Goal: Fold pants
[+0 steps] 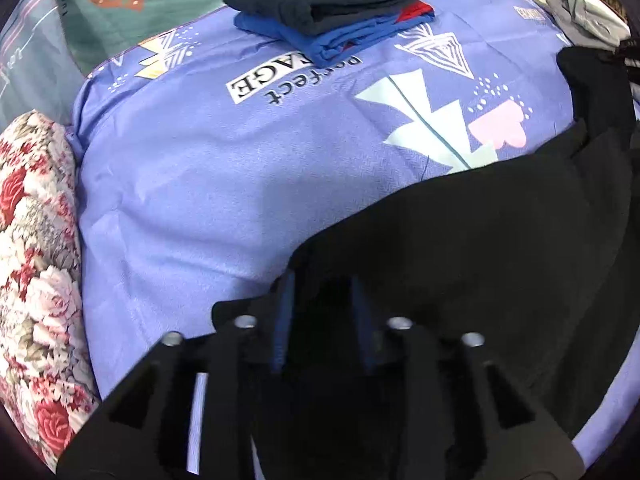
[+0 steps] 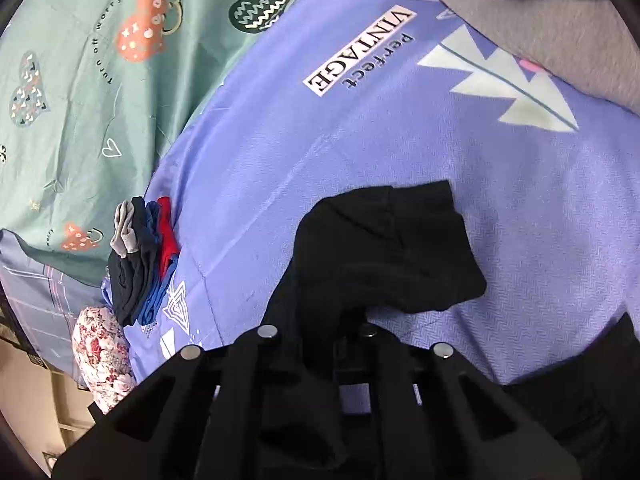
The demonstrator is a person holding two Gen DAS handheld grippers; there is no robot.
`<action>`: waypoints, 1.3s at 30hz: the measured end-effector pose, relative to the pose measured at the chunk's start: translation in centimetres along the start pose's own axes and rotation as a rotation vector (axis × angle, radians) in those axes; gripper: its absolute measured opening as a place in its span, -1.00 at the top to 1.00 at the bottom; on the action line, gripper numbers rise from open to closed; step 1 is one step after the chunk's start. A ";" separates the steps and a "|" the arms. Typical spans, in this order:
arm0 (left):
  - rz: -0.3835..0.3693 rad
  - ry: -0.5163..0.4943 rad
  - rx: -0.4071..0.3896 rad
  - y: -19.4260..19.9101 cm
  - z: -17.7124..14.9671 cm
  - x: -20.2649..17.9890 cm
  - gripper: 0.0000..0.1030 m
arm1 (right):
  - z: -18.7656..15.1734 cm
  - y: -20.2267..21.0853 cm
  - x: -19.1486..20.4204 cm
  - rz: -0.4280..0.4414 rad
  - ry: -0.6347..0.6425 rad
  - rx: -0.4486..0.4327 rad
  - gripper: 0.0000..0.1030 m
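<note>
Black pants (image 1: pixel 460 232) lie spread across a lilac printed bedsheet (image 1: pixel 224 184), one soft, matte edge gathered at each tool, apparently so the cloth can be lifted and doubled over on itself. In the left wrist view the left gripper (image 1: pixel 322 300) has its blue-lined fingers (image 1: pixel 285 320) part-way apart with dark fabric lying between them; whether the pads actually press on it cannot be told. In the right wrist view the right gripper (image 2: pixel 320 320) stands nearly together, its tips buried in a bunched, limp fold of the pants (image 2: pixel 384 248), which looks pinched there. The knit drapes without stiffness and should sag wherever it is unsupported. Beyond, a stack of folded clothes (image 1: pixel 328 4), navy over blue and red, sits at the sheet's far side, likely the finished pile. A grey garment (image 2: pixel 520 12) waits at the edge, a floral cushion (image 1: pixel 36 248) flanks the sheet, and a green heart-print cover (image 2: pixel 100 92) lies behind
</note>
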State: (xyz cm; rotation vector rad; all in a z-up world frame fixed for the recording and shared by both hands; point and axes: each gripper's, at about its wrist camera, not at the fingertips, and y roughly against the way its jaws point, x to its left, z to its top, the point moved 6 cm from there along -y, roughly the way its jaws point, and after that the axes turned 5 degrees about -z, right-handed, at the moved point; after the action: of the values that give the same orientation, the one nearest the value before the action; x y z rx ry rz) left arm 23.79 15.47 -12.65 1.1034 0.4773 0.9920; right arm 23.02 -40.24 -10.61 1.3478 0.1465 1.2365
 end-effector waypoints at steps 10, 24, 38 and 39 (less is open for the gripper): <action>-0.057 -0.029 0.018 -1.9 0.8 1.9 -0.74 | -0.9 0.8 0.1 -0.034 0.084 -0.001 0.81; -0.089 -0.038 -0.049 1.2 0.2 0.2 0.76 | -0.9 2.8 -0.2 -0.025 0.059 -0.074 0.94; 0.003 0.467 -0.394 15.4 -1.9 7.2 0.79 | -1.8 11.5 -0.4 0.245 -0.068 -0.099 0.95; 0.019 0.490 -0.399 15.2 -1.7 7.7 0.91 | -1.2 10.7 -0.1 0.238 -0.080 -0.086 0.95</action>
State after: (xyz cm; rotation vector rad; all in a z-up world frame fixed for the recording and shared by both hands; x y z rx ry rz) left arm 19.96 24.48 1.40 0.5039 0.6274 1.3143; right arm 15.98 -42.27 -2.66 1.3655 -0.1265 1.3682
